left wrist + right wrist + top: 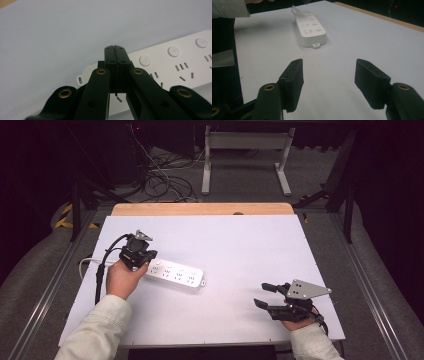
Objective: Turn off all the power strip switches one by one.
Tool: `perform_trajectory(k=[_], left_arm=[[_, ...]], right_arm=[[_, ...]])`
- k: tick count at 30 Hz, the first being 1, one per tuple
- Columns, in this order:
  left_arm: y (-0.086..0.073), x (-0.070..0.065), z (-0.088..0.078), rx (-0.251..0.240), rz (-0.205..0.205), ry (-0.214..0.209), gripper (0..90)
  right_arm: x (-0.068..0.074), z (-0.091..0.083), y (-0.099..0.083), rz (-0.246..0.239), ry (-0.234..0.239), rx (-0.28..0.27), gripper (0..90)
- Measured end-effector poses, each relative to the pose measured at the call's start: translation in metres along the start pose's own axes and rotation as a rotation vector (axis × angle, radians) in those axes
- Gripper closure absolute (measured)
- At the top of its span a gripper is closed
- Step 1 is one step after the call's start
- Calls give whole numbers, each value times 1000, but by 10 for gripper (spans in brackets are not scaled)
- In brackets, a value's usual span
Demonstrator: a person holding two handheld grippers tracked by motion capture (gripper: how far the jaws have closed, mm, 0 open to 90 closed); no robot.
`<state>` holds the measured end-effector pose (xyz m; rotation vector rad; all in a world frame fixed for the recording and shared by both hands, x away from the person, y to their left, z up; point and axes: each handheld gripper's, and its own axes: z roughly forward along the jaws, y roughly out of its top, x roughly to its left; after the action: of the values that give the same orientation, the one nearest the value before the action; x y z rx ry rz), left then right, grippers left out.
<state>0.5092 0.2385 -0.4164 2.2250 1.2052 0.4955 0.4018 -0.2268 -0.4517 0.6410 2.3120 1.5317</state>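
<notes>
Pressing at the power strip (175, 275) on the worktop (240, 245), my left hand-held gripper (115, 47) is shut, holding nothing, over its buttons; next needs a straight push. Right hand-held gripper (328, 75) waits open, holding nothing.

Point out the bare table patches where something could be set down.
Free: the broad stretch between the power strip and the table's far wooden edge, and the middle ground between the strip and the right gripper. Crowded: the strip's cable end, where the left gripper, fingers shut, hangs over it.
</notes>
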Motion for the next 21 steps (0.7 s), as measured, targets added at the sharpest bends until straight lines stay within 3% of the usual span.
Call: perform_trajectory(k=[7,12,21], left_arm=[[-1,3,13,45,-4,-7,900],[-1,3,21,59,-16,-65,900],[-3,3,27,84,-20,-69,900]], right_arm=[[0,0,0,1,0,-1,406],[-1,0,0,0,1,0,406],[-1,0,0,-2,2,0,406]])
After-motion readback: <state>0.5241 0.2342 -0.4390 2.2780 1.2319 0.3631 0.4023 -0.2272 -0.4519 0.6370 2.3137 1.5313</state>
